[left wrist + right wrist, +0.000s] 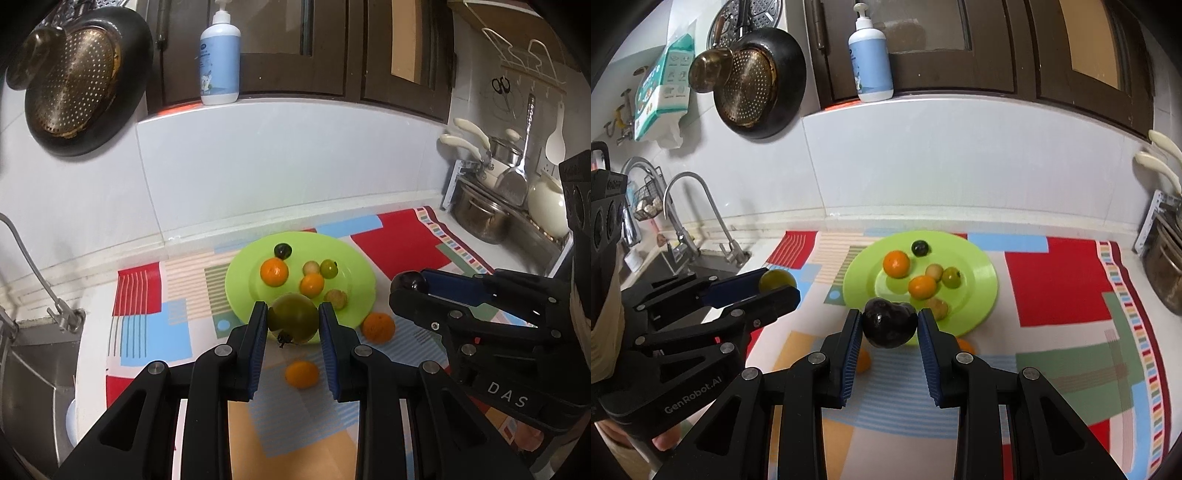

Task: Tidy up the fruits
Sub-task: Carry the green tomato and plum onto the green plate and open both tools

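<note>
A lime green plate [354, 266] [982, 277] lies on a patterned mat and holds several small fruits: two oranges, a dark round fruit, a green one and two pale ones. My left gripper [293, 321] is shut on a green tomato [293, 321], held above the plate's near rim; it also shows in the right wrist view [777, 280]. My right gripper [890, 325] is shut on a dark purple fruit [890, 325], held above the plate's near edge; it also shows in the left wrist view [408, 282]. Two oranges [377, 327] [301, 373] lie on the mat in front of the plate.
A sink with a tap [701, 206] is at the left. Pots and a dish rack [484, 218] stand at the right. A pan with a strainer [81, 81] hangs on the wall. A pump bottle [220, 59] stands on the ledge.
</note>
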A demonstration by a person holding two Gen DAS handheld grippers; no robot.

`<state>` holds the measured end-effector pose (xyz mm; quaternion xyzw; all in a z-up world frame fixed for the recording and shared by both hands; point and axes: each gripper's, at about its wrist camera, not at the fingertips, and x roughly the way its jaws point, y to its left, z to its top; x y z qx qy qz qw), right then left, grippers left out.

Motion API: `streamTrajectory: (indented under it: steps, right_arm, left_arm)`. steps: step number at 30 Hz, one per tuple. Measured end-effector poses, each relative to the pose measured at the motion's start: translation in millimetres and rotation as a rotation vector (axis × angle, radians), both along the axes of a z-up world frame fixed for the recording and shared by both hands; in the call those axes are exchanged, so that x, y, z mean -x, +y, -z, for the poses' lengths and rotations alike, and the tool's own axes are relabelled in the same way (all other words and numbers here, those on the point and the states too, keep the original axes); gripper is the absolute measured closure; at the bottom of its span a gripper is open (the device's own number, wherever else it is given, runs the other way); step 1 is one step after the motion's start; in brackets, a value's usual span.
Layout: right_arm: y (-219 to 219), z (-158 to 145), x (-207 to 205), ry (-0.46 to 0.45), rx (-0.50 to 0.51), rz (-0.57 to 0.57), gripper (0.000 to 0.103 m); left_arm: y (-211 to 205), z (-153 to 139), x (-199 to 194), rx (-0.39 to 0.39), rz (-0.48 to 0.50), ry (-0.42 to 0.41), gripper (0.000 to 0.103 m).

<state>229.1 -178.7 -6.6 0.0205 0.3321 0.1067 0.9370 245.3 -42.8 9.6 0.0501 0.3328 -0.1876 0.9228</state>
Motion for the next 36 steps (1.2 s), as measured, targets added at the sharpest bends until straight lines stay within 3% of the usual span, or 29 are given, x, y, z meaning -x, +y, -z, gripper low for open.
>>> streamTrajectory:
  steps: [16,36]
  right_arm:
    - [-20,0,-43,0.013,0.008,-0.015,0.071]
    - [-36,39,-111,0.108,0.004,-0.021,0.071]
  left_arm:
    - [-25,0,-39,-0.022,-0.007,0.003,0.075]
    - [-42,44,-101,-0.038,-0.022,0.119,0.075]
